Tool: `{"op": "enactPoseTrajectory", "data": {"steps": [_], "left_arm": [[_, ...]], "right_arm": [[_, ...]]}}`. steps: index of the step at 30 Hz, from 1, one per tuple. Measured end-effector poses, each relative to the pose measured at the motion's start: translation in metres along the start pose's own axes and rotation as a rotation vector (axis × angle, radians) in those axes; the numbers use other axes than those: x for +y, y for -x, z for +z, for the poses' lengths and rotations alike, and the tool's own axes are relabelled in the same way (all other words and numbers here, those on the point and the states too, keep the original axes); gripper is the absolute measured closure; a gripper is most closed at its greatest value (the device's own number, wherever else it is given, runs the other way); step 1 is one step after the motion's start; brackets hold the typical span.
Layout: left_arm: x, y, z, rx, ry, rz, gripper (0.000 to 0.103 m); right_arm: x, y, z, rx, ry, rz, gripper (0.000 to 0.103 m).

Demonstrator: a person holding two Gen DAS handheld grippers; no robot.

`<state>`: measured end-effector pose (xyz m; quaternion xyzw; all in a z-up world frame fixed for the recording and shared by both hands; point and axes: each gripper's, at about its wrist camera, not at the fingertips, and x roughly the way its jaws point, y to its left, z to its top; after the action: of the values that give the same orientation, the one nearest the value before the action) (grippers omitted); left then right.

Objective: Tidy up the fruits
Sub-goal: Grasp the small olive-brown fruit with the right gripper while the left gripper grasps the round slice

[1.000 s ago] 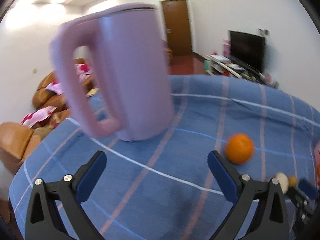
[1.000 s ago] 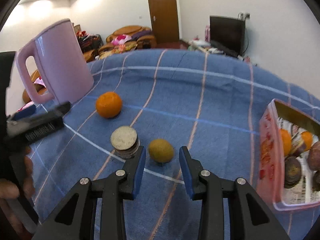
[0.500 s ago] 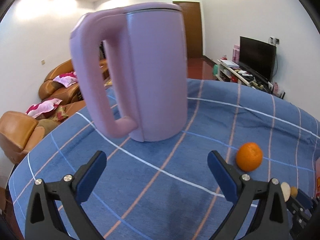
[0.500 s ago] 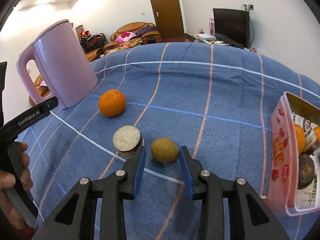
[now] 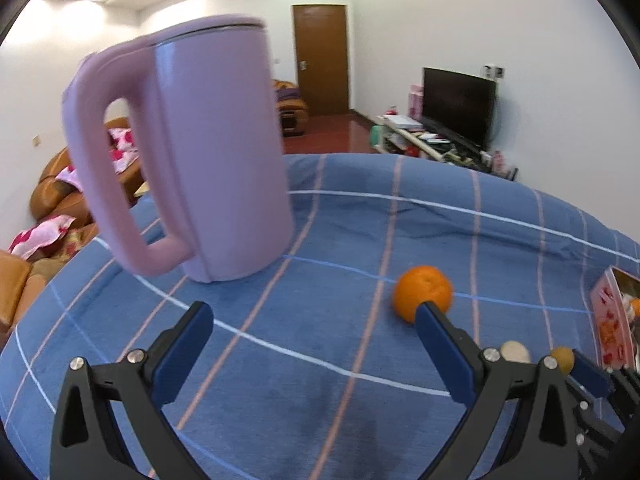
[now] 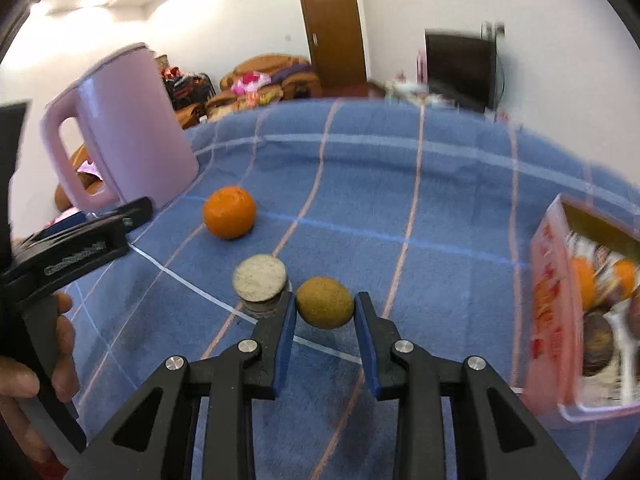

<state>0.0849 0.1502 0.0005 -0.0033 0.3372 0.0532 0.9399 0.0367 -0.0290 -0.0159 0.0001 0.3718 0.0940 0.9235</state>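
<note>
Reaching low over the blue striped cloth, both grippers point forward across the table.

Right gripper: held level just above the cloth, its blue-padded fingers spread either side of a brown-green round fruit; jaws parted, pads right beside the fruit, contact on either side too close to call.

Left gripper: held level above bare cloth, jaws spread wide with nothing between them; its right finger overlaps the near edge of the orange in the left wrist view. The person's hand grips its handle at the left edge of the right wrist view.

Loose fruit on cloth: one orange, one brown-green round fruit, one pale round piece with a flat top just left of the right gripper's left finger.

Container: one pink plastic box at the right, holding at least two orange fruits and some dark round ones; exact count unclear from blur.

Kettle: one pink kettle standing upright at the far left, handle toward the camera.

Room behind: one door, one television.
</note>
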Motion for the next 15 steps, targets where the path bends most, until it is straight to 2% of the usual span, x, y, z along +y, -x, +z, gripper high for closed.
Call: {"op": "enactPoseTrajectory", "data": {"steps": [6,12,15], "left_arm": [[-0.024,0.002,-0.007,0.017,-0.066,-0.155,0.0],[-0.066,0.008,-0.016,0.034,-0.199,-0.239,0.0],[-0.085,0.005,-0.017,0.066,-0.248,-0.242,0.002]], "right_arm": [[-0.006,0.031,-0.012,-0.06,0.017,-0.01,0.072],[-0.025,0.046,-0.023,-0.07,-0.018,-0.03,0.072],[-0.03,0.048,-0.025,-0.072,-0.035,-0.061,0.072]]}}
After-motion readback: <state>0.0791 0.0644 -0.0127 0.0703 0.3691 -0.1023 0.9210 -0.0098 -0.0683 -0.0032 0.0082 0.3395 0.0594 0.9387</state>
